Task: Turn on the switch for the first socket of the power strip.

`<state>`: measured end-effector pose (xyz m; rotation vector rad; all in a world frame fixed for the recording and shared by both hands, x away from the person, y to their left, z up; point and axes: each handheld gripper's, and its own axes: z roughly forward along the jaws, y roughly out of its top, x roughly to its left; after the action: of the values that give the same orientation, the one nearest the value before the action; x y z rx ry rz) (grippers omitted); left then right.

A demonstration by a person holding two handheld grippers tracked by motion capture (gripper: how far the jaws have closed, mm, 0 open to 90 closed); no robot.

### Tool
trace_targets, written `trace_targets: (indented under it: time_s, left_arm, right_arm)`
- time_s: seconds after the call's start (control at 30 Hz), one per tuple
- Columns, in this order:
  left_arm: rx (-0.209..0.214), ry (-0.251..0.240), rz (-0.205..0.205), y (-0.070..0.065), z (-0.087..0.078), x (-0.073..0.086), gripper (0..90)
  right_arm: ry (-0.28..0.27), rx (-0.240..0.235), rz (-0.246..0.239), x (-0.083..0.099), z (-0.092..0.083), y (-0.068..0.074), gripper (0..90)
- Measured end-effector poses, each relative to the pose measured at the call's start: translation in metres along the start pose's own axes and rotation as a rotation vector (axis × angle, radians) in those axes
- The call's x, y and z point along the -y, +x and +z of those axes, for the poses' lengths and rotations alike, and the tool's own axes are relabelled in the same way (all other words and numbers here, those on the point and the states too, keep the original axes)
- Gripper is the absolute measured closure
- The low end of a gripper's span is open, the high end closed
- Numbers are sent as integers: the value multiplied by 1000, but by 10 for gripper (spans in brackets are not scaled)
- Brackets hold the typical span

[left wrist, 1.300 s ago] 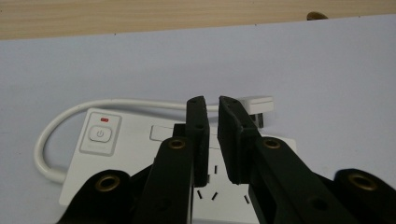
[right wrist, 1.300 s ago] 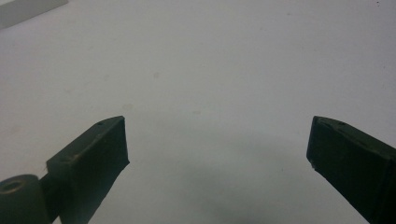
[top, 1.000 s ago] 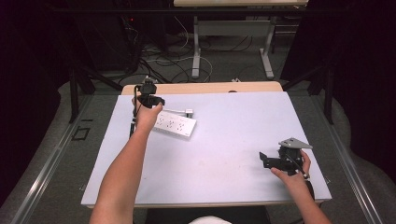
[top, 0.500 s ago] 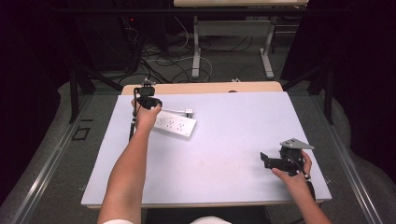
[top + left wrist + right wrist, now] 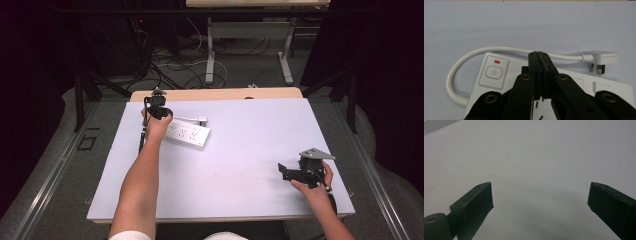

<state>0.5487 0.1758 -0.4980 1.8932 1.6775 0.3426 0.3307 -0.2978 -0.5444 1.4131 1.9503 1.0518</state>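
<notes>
The left gripper (image 5: 537, 53), jaws together, hangs over the power strip (image 5: 499, 75), whose length runs toward the far right gripper (image 5: 300, 172), jaws apart.

From my seat the only change I see is at the left gripper (image 5: 158, 102): my left hand (image 5: 156, 125) now sits a touch lower over the near end of the white power strip (image 5: 187, 133) than it does a second back, the forearm angled slightly differently along the table. In the left gripper view its black jaws meet tip to tip above the strip's switch end, with nothing between them, just in front of the white cable (image 5: 499, 48).
</notes>
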Motion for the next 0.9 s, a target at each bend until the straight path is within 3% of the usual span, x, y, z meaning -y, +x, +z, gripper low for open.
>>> trace_targets:
  time_s: [0.47,0.7,0.9]
  left_arm:
    - [5,35,6,5,7,2,899]
    - [4,23,-7,4,12,4,899]
    - [9,36,4,4,14,5,899]
  right_arm:
    - [-5,3,1,0,-1,0,54]
    - [-3,0,-1,0,-1,0,54]
    - [0,0,0,0,-1,0,55]
